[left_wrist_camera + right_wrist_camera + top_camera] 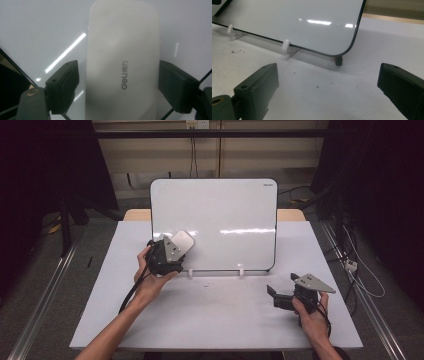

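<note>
Left gripper straddled eraser on whiteboard, fingers slightly apart from it, no clamp. Best centre eraser between fingers before closing. Right gripper gaped empty.

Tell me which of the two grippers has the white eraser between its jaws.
The left gripper, up against the whiteboard, has the eraser; the right gripper sits open over the table.

I see the whiteboard propped upright at the surface's twelve o'clock, resting on two clips. The eraser lies against its face at seven o'clock, between my left gripper's jaws. My right gripper sits on the surface at four o'clock, well apart.
</note>
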Demonstrator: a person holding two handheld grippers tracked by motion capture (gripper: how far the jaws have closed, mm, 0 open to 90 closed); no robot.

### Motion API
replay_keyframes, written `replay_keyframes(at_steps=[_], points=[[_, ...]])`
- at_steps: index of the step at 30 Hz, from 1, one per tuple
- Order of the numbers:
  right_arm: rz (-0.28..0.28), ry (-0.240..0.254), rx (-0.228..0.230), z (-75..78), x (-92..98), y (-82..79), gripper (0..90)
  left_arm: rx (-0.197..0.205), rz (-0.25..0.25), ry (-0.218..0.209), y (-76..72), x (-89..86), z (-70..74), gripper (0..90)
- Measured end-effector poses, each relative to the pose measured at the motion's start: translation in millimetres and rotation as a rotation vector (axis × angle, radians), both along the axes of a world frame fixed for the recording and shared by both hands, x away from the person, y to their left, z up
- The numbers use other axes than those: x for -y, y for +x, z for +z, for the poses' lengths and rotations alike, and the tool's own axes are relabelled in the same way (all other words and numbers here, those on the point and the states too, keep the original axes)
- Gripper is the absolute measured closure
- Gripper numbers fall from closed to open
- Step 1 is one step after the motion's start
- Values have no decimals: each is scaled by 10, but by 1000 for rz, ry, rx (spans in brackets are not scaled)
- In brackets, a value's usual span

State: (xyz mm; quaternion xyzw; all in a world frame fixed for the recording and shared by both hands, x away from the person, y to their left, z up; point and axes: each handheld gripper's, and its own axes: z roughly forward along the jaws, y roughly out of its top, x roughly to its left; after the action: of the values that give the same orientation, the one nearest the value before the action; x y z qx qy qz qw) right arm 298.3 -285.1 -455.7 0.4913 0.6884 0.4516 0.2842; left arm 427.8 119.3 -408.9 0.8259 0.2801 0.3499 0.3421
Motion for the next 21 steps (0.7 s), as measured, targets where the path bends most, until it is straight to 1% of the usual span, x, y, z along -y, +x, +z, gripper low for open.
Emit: replay_keyframes(at_steps=[1,3,4,6,8,9,11,15,16,19,21], points=[[-3,1,0,0,1,2,37,-7,0,-3,2,-13,4,196],[-6,2,-1,3,5,3,37,-2,-3,-7,-3,-25,16,171],[-7,3,0,3,5,5,37,-4,-10,-15,-8,-32,30,158],[-5,4,-2,-1,2,9,37,-1,-20,-44,-31,-36,62,148],[-4,4,-2,-2,6,9,37,7,-30,-53,-57,-38,95,134],[-4,3,-1,-3,10,10,37,1,-31,-78,-64,-40,106,118],[-7,5,-4,0,12,6,37,-21,-29,-111,-86,-57,134,97],[2,1,3,4,3,-8,37,-53,-40,-144,-127,-108,187,83],[2,2,2,5,1,-11,37,-63,-39,-158,-132,-123,201,84],[1,6,1,7,5,-16,37,-98,-36,-216,-136,-183,241,66],[2,5,1,7,7,-18,37,-111,-33,-242,-145,-219,267,60]])
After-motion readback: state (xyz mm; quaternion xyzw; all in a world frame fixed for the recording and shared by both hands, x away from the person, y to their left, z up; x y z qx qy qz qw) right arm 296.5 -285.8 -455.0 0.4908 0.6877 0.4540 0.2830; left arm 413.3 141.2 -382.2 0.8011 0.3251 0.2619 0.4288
